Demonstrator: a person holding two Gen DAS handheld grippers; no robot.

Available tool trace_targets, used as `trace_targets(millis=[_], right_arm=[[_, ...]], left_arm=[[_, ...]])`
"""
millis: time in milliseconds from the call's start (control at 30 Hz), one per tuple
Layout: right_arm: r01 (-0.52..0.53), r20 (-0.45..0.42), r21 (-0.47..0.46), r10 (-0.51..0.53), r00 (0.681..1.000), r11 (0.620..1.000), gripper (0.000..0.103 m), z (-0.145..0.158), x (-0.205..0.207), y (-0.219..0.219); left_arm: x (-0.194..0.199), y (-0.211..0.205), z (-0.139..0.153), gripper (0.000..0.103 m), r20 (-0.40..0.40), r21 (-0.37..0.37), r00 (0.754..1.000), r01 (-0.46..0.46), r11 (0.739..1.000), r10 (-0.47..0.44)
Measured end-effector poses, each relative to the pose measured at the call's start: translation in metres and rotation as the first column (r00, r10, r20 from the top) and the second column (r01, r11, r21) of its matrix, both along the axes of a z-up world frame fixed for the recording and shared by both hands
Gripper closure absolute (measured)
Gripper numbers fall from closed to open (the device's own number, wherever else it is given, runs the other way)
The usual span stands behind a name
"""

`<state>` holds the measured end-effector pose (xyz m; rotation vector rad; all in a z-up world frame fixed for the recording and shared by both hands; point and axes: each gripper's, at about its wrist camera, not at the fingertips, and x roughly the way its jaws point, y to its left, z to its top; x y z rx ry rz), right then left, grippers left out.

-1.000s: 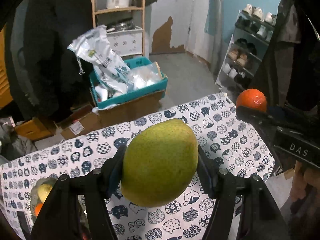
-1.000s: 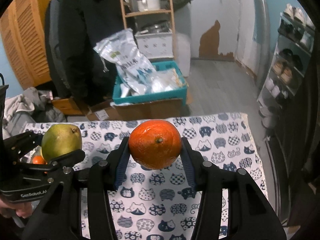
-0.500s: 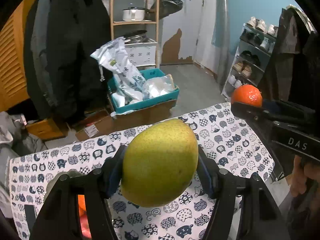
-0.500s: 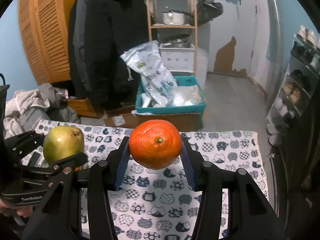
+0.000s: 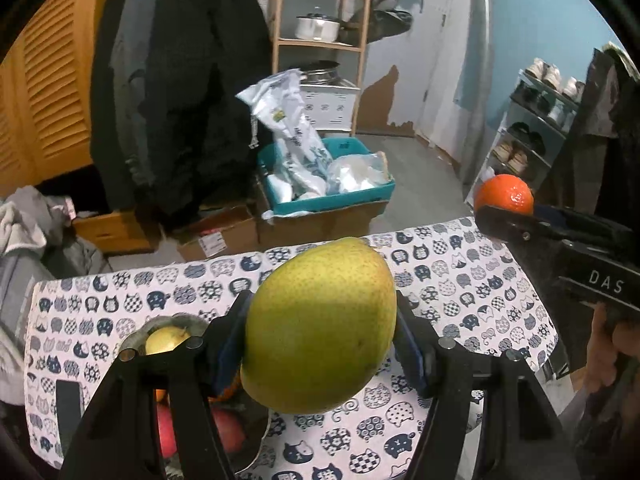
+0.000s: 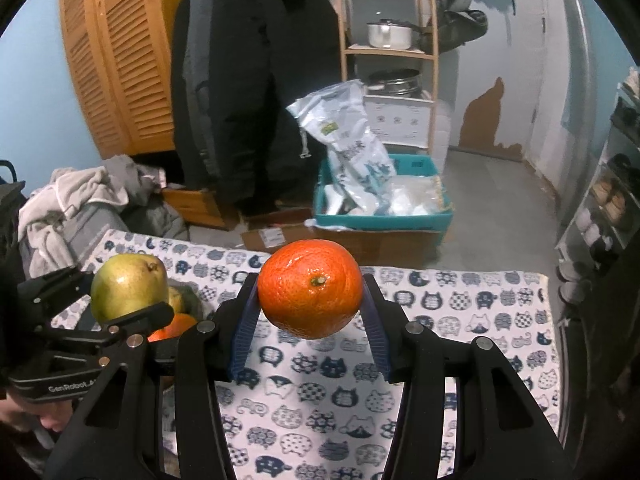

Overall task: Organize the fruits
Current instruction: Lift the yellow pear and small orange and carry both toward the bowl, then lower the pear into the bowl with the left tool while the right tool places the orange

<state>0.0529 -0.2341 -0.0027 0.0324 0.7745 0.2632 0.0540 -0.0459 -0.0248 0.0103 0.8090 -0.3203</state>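
Observation:
My left gripper [image 5: 320, 336] is shut on a green pear [image 5: 320, 326] and holds it above a grey fruit bowl [image 5: 256, 440] at the table's left. The bowl holds a yellow fruit [image 5: 164, 338], a red apple [image 5: 228, 428] and an orange one, partly hidden by the fingers. My right gripper [image 6: 310, 308] is shut on an orange [image 6: 310, 288] held above the cat-print tablecloth [image 6: 440, 320]. The pear also shows in the right wrist view [image 6: 128, 286], and the orange in the left wrist view [image 5: 504, 194].
A dark phone-like slab [image 5: 70, 412] lies left of the bowl. Beyond the table's far edge sit a teal bin [image 5: 332, 196] on cardboard boxes, hanging coats, a wooden shelf and a shoe rack [image 5: 536, 128]. Clothes are piled at the left [image 6: 80, 208].
Both grippers have tilted up and drawn back, still holding their fruits. The left gripper with the pear has come over the bowl, which now shows under it.

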Motion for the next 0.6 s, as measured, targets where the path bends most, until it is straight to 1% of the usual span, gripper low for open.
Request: trace_targets(millis=[100, 267, 367, 500, 600], right_arm=[[-0.023, -0.009, 0.014, 0.023, 1.0, 1.0, 0.054, -0.004, 0.006, 0.013], [-0.065, -0.033, 0.013, 0.066, 0.997, 0.998, 0.054, -0.013, 0.015, 0.039], [-0.096, -0.051, 0.021, 0.097, 0.994, 0.995, 0.054, -0.019, 0.021, 0.059], [-0.141, -0.069, 0.028, 0.143, 0.987, 0.99, 0.054, -0.028, 0.026, 0.085], [-0.184, -0.082, 0.023, 0.185, 0.979, 0.983, 0.054, -0.036, 0.028, 0.108]], left_arm=[[-0.001, 0.017, -0.003, 0.036, -0.009, -0.008, 0.999, -0.032, 0.999, 0.032], [-0.002, 0.049, -0.016, 0.036, -0.036, 0.001, 0.995, -0.096, 0.995, 0.096], [-0.004, 0.069, -0.026, 0.036, -0.05, 0.019, 0.989, -0.138, 0.99, 0.138], [-0.006, 0.093, -0.041, 0.036, -0.084, 0.027, 0.977, -0.193, 0.981, 0.194], [-0.008, 0.113, -0.054, 0.036, -0.121, 0.015, 0.965, -0.232, 0.972, 0.233]])
